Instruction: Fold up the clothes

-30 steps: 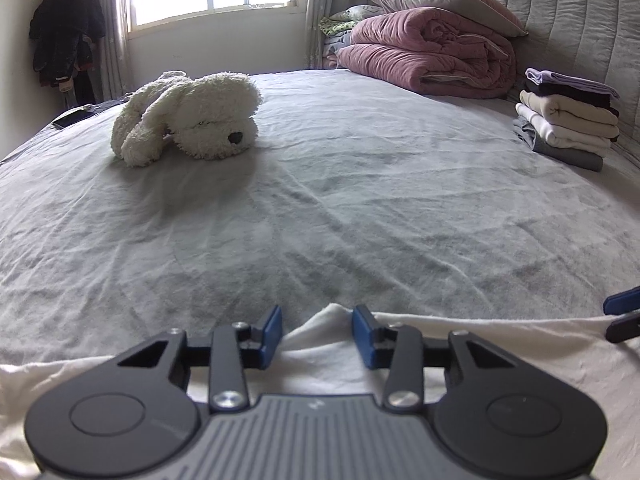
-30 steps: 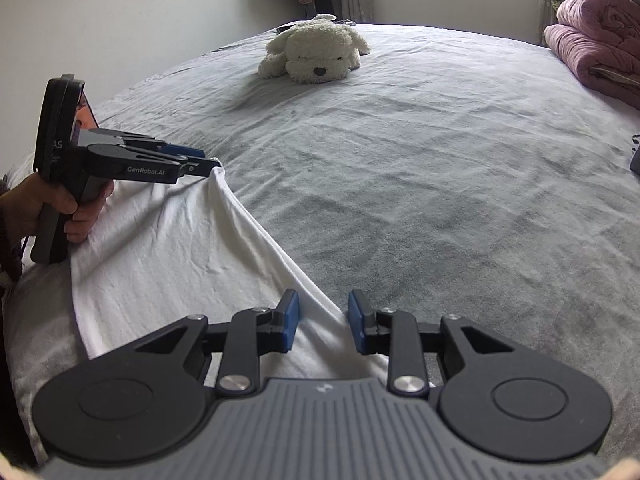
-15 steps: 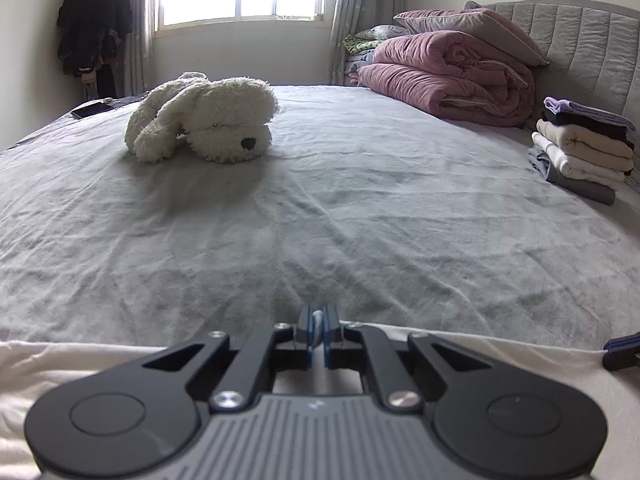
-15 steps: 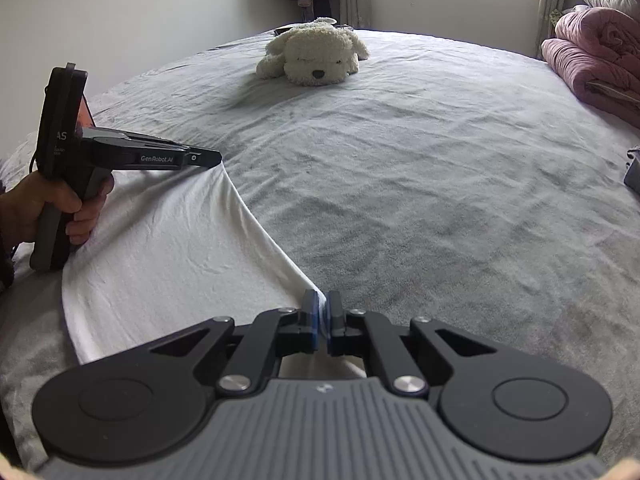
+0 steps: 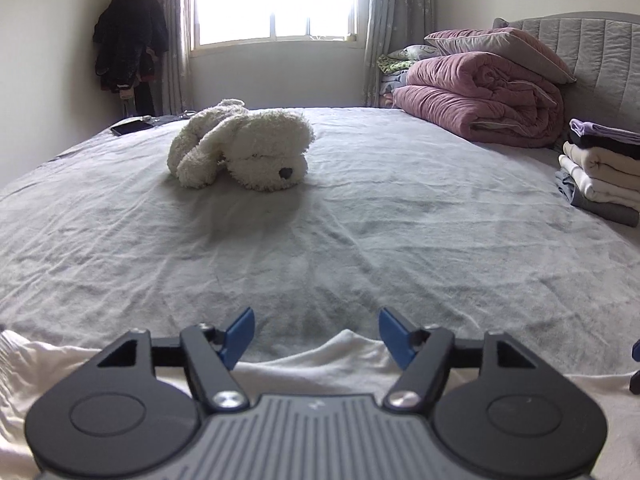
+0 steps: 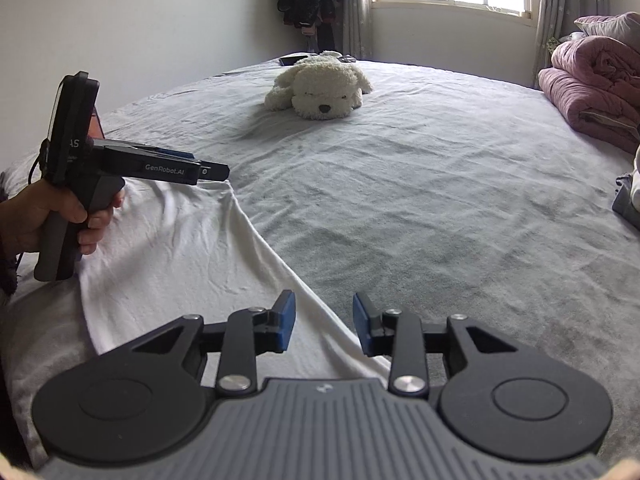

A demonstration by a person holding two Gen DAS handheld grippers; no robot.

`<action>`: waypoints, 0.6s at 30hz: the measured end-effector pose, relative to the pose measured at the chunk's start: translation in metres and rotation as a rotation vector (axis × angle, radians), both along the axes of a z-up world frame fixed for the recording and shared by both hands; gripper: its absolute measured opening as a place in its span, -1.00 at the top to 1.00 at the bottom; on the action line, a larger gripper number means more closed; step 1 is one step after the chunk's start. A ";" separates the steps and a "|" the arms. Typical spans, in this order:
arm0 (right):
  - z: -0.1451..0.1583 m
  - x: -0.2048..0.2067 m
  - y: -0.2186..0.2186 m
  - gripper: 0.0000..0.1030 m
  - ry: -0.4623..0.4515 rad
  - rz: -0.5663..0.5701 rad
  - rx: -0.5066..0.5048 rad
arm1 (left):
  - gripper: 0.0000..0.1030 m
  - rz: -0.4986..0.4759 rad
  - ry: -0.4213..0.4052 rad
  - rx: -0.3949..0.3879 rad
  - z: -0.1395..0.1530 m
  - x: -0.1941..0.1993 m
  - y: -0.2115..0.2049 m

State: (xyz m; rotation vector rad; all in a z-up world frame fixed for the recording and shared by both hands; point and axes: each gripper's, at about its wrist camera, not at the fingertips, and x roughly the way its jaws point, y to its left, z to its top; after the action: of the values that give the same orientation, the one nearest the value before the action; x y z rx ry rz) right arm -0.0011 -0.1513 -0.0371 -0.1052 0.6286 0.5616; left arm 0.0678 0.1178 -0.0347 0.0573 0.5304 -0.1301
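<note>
Left wrist view: the left gripper [image 5: 316,332], its jaws opening wide and gripping nothing, sits bottom centre over the white garment [image 5: 348,360], whose edge runs left to right across the frame's bottom.

Right wrist view: "GenRobot.AI" is printed on the left gripper at mid-left. The right gripper [image 6: 324,322], bottom centre, is opening, with the garment's diagonal edge lying loose between its pads.

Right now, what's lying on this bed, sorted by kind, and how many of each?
White garment spread at the near edge: 1
Plush dog: 1
Rolled pink quilt: 1
Pillow on the quilt: 1
Stack of folded clothes: 1
Phone at the far edge: 1
Total: 6
</note>
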 end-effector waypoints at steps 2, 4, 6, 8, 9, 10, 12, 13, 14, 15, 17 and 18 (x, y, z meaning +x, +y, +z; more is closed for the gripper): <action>-0.001 -0.006 0.003 0.25 0.009 0.042 0.000 | -0.44 0.002 -0.008 0.004 0.002 -0.007 0.006; -0.003 -0.014 0.006 0.25 0.007 0.081 -0.021 | -0.45 0.004 -0.010 0.016 0.001 -0.014 0.014; -0.005 -0.023 0.007 0.25 0.003 0.116 -0.043 | -0.45 0.014 -0.014 0.040 -0.001 -0.021 0.025; -0.009 -0.029 0.004 0.19 0.012 0.126 -0.051 | -0.46 0.031 -0.006 0.052 -0.005 -0.028 0.040; -0.011 -0.032 0.002 0.18 0.017 0.130 -0.054 | -0.46 0.041 0.002 0.054 -0.007 -0.031 0.048; -0.014 -0.035 0.000 0.18 0.021 0.128 -0.058 | -0.46 0.054 0.010 0.055 -0.010 -0.034 0.056; -0.019 -0.039 -0.007 0.10 0.022 0.119 -0.063 | -0.46 0.085 0.032 0.057 -0.015 -0.038 0.071; -0.020 -0.042 -0.011 0.08 0.018 0.117 -0.059 | -0.46 0.101 0.044 0.054 -0.018 -0.039 0.078; -0.020 -0.044 -0.015 0.07 0.017 0.115 -0.054 | -0.49 0.114 0.054 0.043 -0.019 -0.040 0.085; -0.020 -0.047 -0.020 0.06 0.016 0.112 -0.052 | -0.51 0.128 0.065 0.022 -0.020 -0.040 0.093; -0.020 -0.052 -0.029 0.05 0.012 0.100 -0.055 | -0.55 0.154 0.086 0.000 -0.021 -0.040 0.105; -0.020 -0.054 -0.033 0.05 0.014 0.087 -0.056 | -0.57 0.166 0.093 0.002 -0.021 -0.040 0.109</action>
State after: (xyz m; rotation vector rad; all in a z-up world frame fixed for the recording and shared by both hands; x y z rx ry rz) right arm -0.0553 -0.1847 -0.0567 -0.1818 0.6560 0.6291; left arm 0.0281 0.2264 -0.0552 0.0089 0.6258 0.0298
